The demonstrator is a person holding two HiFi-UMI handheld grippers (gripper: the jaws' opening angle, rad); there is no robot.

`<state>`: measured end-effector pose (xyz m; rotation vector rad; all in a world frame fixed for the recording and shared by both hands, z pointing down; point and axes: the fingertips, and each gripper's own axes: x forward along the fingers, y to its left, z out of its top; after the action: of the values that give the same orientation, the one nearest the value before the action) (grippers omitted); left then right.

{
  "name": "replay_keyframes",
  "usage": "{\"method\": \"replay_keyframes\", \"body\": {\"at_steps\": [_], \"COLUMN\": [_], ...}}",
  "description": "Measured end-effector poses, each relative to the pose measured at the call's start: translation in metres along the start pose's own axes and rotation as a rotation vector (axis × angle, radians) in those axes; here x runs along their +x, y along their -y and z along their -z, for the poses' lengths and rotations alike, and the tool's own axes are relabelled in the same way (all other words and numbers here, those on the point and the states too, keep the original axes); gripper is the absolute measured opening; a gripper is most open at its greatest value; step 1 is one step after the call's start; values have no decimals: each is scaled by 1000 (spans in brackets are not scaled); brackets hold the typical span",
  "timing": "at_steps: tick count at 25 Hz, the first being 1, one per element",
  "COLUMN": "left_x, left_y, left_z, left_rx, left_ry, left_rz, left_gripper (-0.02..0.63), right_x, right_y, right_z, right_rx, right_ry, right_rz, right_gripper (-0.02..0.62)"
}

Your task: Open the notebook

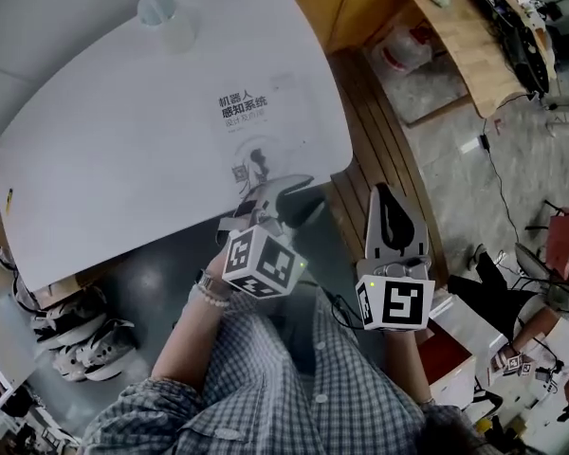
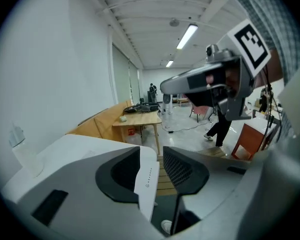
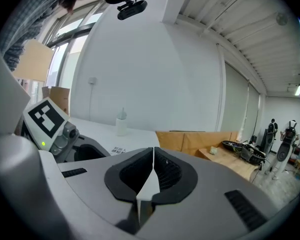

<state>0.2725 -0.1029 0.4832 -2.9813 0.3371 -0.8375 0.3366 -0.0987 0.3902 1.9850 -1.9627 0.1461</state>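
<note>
The notebook [image 1: 256,133] lies shut on the white table [image 1: 123,140]. It has a white cover with dark printed characters and a small picture, and its print also shows in the right gripper view [image 3: 119,149]. My left gripper [image 1: 286,195] hovers at the table's near right edge, just short of the notebook's lower corner. Its jaws stand apart with nothing between them [image 2: 159,156]. My right gripper [image 1: 385,197] hangs to the right, off the table and over the wooden bench, with its jaws pressed together and empty [image 3: 153,151].
A pale bottle [image 1: 161,15] stands at the table's far edge. A slatted wooden bench [image 1: 375,150] runs beside the table on the right. Beyond it is a wooden desk [image 1: 460,45] with dark gear. Shoes [image 1: 76,339] lie under the table at the left.
</note>
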Motion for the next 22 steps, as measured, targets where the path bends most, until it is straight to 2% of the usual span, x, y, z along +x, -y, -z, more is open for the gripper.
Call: {"method": "replay_keyframes", "body": {"at_steps": [10,12,17,22], "left_x": [49,56,67,73], "left_y": [7,7,2,5], "left_z": [41,46,60,67], "left_rx": [77,95,81,134], "left_ry": [-176,-202,-261,-302], "left_rz": [15,9,-17,-29], "left_gripper": [132,132,132,132], "right_x": [-10,-11,-11,-13], "right_y": [3,5,8,13], "right_z": [6,7,11,16], "right_rx": [-12,-11,-10,-8], "right_ry": [-40,-45,-50,-64], "right_rz": [7,9,14,20], "right_gripper": [23,23,23,23]}}
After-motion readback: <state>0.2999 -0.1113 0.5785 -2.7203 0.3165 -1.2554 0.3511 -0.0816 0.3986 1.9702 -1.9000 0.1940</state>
